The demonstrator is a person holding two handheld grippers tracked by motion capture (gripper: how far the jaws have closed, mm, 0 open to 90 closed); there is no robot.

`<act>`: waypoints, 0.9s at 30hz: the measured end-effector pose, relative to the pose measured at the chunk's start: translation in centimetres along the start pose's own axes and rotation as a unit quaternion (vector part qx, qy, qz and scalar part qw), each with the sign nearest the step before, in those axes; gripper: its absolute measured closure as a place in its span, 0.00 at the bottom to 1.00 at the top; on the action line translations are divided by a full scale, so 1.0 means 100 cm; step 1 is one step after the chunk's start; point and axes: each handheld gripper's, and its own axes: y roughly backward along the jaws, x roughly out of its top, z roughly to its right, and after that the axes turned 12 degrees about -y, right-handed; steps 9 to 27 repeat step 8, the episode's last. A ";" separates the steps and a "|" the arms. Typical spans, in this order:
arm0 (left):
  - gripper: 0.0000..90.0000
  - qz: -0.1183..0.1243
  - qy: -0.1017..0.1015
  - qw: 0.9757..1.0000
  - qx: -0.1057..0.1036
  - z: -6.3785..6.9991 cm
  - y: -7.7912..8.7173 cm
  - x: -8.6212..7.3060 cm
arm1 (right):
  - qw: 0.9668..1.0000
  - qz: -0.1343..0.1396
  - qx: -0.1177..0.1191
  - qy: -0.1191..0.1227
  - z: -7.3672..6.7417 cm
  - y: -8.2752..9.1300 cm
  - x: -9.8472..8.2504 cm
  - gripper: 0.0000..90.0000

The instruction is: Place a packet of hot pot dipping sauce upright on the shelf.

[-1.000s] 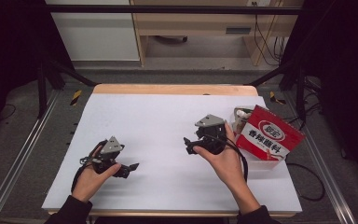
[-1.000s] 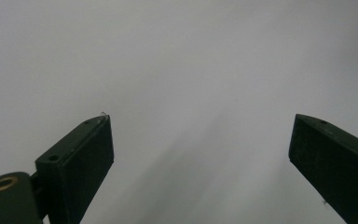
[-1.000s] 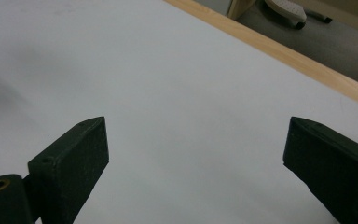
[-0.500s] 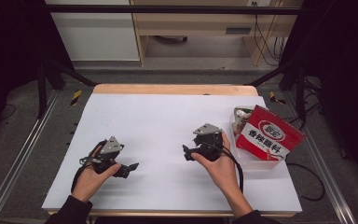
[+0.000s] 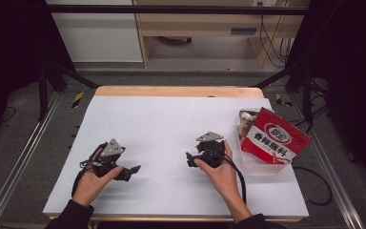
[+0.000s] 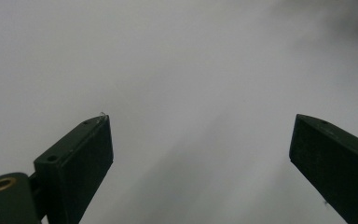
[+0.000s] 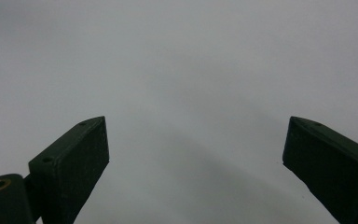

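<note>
Jaws of left gripper [image 6: 200, 140]: 2 black pads set wide apart, nothing between them, only bare white table surface [image 6: 168, 56] beyond; in the high view this gripper [image 5: 132, 170] lies low over the near left part of the table, tips pointing toward the table's middle, grey 3-cornered plate on top, held by the left hand [image 5: 91, 179]

Jaws of right gripper [image 7: 196, 140]: 2 black pads likewise spread wide, gap empty, plain white surface ahead; in the high view this gripper [image 5: 189, 159] sits near the table's middle on the near side, tips pointing left, grey plate on top, black cable trailing back along the forearm, held by the right hand [image 5: 219, 169]

Spacing: the 2 grippers well apart, tips facing each other across bare table

Red seasoning packet [image 5: 276, 140]: red and white printed bag, tilted, resting in a clear plastic tub [image 5: 259, 164] at the right edge of the table; just right of the right hand, not touching either gripper

Tub contents: further small items behind the packet, too small to tell

Table [image 5: 162, 119]: white sheet over a wooden top, light wood edge showing at the far side
</note>
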 end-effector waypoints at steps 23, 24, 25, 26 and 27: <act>0.07 0.002 -0.001 1.000 -0.002 0.002 -0.003 0.001 | 1.000 -0.004 0.008 -0.015 0.001 -0.005 -0.010 0.08; 0.07 0.002 -0.001 1.000 -0.002 0.002 -0.003 0.001 | 1.000 -0.004 0.008 -0.015 0.001 -0.005 -0.010 0.08; 0.07 0.002 -0.001 1.000 -0.002 0.002 -0.003 0.001 | 1.000 -0.004 0.008 -0.015 0.001 -0.005 -0.010 0.08; 0.07 0.002 -0.001 1.000 -0.002 0.002 -0.003 0.001 | 1.000 -0.004 0.008 -0.015 0.001 -0.005 -0.010 0.08; 0.07 0.002 -0.001 1.000 -0.002 0.002 -0.003 0.001 | 1.000 -0.004 0.008 -0.015 0.001 -0.005 -0.010 0.08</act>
